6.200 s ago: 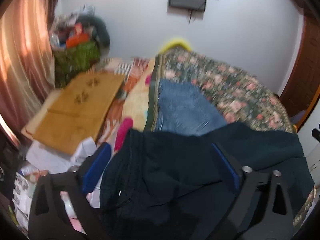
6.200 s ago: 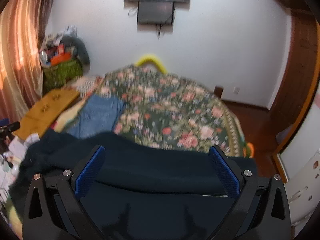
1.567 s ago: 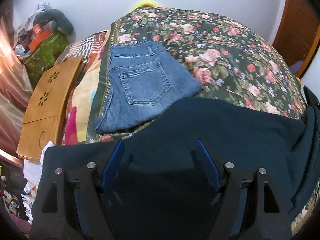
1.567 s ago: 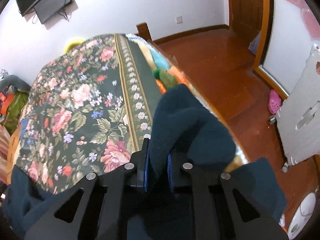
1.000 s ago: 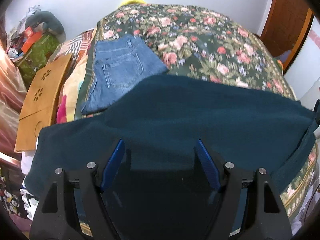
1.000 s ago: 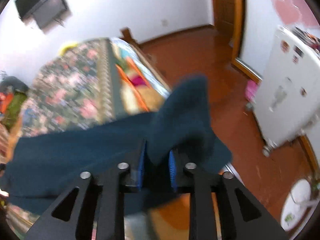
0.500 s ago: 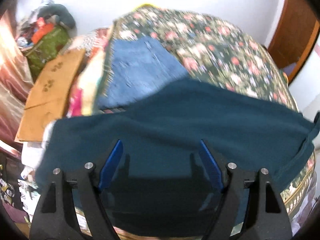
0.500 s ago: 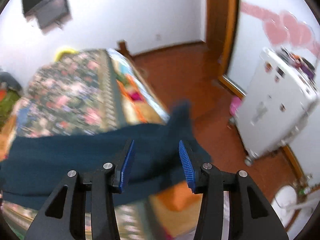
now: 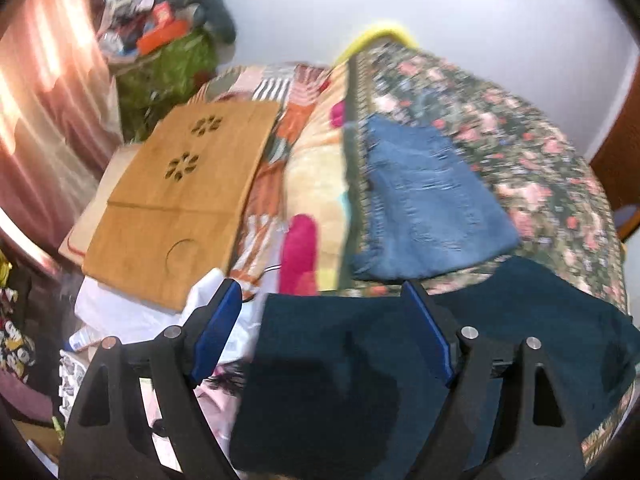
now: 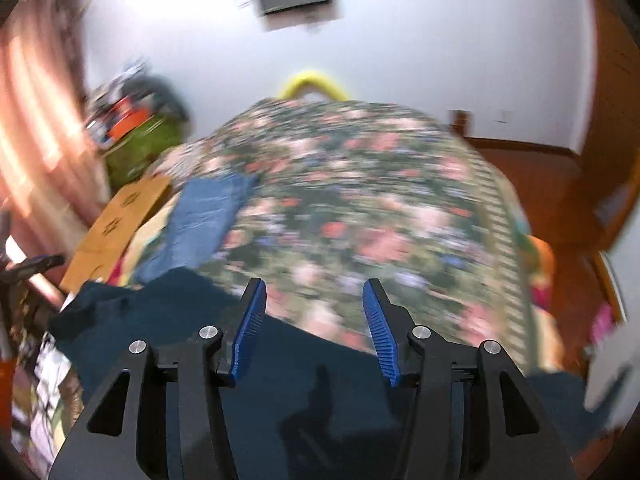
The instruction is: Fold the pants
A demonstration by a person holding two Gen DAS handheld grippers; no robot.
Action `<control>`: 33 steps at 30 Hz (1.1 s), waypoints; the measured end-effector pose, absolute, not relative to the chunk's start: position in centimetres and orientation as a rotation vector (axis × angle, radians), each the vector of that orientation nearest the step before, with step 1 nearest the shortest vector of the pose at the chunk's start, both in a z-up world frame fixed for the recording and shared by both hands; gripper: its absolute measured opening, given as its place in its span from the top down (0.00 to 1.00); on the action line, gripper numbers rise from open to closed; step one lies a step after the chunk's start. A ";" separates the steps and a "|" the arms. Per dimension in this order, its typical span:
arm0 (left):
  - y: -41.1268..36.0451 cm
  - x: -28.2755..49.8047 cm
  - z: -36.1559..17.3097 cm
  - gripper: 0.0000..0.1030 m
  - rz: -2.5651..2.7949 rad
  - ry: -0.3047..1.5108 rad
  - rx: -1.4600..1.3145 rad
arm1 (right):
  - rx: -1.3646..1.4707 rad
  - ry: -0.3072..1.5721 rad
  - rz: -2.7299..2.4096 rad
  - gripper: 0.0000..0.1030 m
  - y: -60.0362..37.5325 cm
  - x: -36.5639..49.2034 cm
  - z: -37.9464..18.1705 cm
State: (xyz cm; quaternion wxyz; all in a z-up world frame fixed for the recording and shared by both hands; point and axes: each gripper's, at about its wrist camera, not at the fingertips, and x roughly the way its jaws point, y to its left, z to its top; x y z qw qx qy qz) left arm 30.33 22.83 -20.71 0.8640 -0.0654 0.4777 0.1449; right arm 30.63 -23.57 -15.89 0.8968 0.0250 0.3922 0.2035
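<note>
Dark teal pants (image 9: pixel 360 364) lie spread across the near edge of the floral bedspread (image 9: pixel 532 160). They also show in the right wrist view (image 10: pixel 320 392), reaching from the left edge to the right. My left gripper (image 9: pixel 320 332) is open above the pants' left end, holding nothing. My right gripper (image 10: pixel 316 328) is open above the pants' middle, holding nothing. The right wrist view is blurred by motion.
Folded blue jeans (image 9: pixel 424 204) lie on the bed beyond the teal pants, also in the right wrist view (image 10: pixel 200 220). A wooden lap table (image 9: pixel 180 204) rests at the left. Cluttered bags (image 9: pixel 160 52) stand by the curtain. A wooden door (image 10: pixel 612 120) is at the right.
My right gripper has let go of the pants' end, opened wider and swung left to face the bed. My left gripper has turned left; the pants now lie flat.
</note>
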 end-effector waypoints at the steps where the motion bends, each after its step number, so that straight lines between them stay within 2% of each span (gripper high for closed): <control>1: 23.8 30.9 -21.5 0.21 0.315 1.026 -0.141 | 0.030 0.824 0.447 0.55 -22.0 31.2 -16.2; 13: 27.7 32.2 -31.9 0.21 0.227 1.287 -0.325 | -0.165 1.011 0.745 0.55 -6.5 36.4 -22.6; 17: 27.2 30.8 -33.5 0.22 0.189 1.298 -0.344 | -0.175 1.100 0.786 0.55 -4.1 37.9 -25.0; 18: 27.1 30.3 -33.6 0.29 0.174 1.279 -0.369 | -0.170 1.114 0.802 0.55 -3.7 37.9 -25.6; 19: 27.0 29.9 -33.5 0.41 0.156 1.264 -0.387 | -0.161 1.115 0.814 0.55 -3.5 37.7 -25.7; 21: 26.7 29.0 -33.0 0.49 0.160 1.219 -0.389 | -0.147 1.099 0.844 0.59 -3.0 37.0 -25.9; 22: 26.4 28.9 -32.8 0.56 0.180 1.200 -0.368 | -0.156 1.091 0.847 0.69 -2.8 36.7 -25.9; 23: 25.9 28.4 -32.3 0.60 0.200 1.175 -0.334 | -0.177 1.080 0.834 0.74 -2.6 36.3 -25.8; 25: 25.3 28.0 -31.6 0.76 0.240 1.148 -0.272 | -0.191 1.059 0.832 0.84 -2.5 36.0 -25.5; 26: 25.1 27.8 -31.2 0.79 0.260 1.134 -0.241 | -0.204 1.035 0.825 0.92 -2.5 35.7 -25.1; 27: 25.1 27.5 -30.7 0.83 0.285 1.114 -0.206 | -0.214 1.012 0.817 0.93 -2.6 35.4 -24.6; 33: 26.0 27.0 -28.6 0.82 0.357 1.022 -0.147 | -0.263 0.889 0.758 0.95 -1.9 35.3 -21.8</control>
